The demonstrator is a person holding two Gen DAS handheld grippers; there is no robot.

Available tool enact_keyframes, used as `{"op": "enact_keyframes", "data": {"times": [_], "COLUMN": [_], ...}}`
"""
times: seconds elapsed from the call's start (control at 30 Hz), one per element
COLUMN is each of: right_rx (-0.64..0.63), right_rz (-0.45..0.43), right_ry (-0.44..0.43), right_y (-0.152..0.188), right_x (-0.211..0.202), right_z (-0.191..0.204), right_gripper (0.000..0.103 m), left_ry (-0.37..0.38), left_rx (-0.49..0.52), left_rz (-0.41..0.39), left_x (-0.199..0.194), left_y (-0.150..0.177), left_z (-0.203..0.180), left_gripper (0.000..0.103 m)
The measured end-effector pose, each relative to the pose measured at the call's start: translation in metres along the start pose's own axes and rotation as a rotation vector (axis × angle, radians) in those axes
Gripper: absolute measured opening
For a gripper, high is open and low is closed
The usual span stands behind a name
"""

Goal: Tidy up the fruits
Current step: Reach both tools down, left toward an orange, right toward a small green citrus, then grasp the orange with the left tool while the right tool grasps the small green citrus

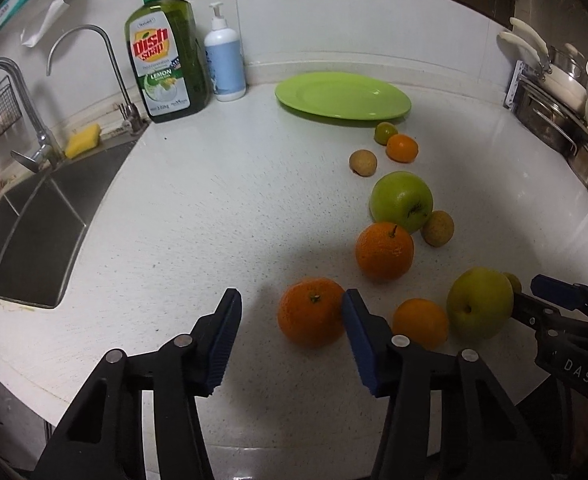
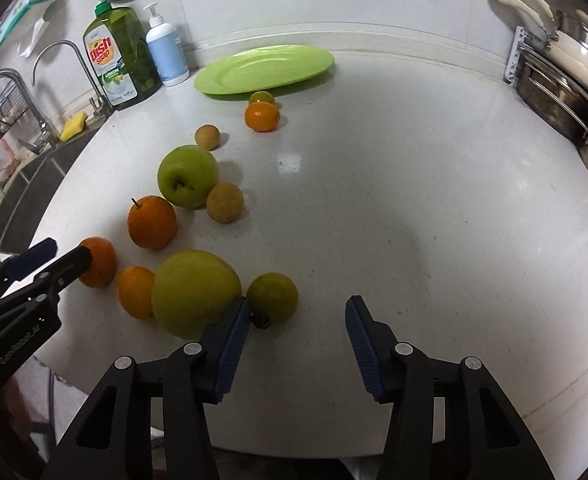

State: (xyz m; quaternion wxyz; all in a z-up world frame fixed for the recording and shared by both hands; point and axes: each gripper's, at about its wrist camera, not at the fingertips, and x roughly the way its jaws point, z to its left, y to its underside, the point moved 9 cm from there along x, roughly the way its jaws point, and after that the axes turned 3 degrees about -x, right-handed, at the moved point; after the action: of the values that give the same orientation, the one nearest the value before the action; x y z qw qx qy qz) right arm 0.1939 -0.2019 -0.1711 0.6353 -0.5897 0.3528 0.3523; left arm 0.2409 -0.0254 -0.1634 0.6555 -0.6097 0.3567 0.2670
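Several fruits lie on the white counter in front of an empty green plate. My left gripper is open, its right finger touching a near orange that sits between the jaws. My right gripper is open and empty, its left finger against a yellow-green apple and a small green citrus. Further off lie a second orange, a green apple, a small mandarin, brown longans and small citrus.
A steel sink with taps is at the left. A dish soap bottle and a white pump bottle stand at the back wall. A rack with pots and pans is at the right. The counter's front edge is just below the grippers.
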Motion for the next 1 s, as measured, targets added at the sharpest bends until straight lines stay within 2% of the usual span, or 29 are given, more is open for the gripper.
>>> {"op": "enact_keyframes", "data": {"times": [0.27,0.37,0.47,0.53,1.0], "right_rx": [0.009,0.017,0.02,0.019,0.054], "right_rz": [0.014,0.024,0.031,0.032,0.001], "right_ry": [-0.019,-0.025,-0.029,-0.024,0.015], "right_y": [-0.007,-0.007,-0.007,-0.007,-0.011], "right_x": [0.007,0.009,0.012,0.012,0.001], "right_z": [0.002,0.003,0.005,0.005,0.0], "right_gripper": [0.04,0.036,0.03,0.03,0.03], "left_ry": [0.041,0.069,0.093,0.106,0.12], "left_rx": [0.016,0.023,0.013,0.014,0.066], "left_rz": [0.017,0.047,0.074,0.078,0.021], "left_x": [0.005,0.011,0.015,0.016,0.003], "left_y": [-0.002,0.002,0.006,0.007,-0.01], "left_z": [-0.004,-0.006,-0.007,-0.008,-0.011], "left_gripper": [0.051,0.051,0.045,0.042,0.042]}}
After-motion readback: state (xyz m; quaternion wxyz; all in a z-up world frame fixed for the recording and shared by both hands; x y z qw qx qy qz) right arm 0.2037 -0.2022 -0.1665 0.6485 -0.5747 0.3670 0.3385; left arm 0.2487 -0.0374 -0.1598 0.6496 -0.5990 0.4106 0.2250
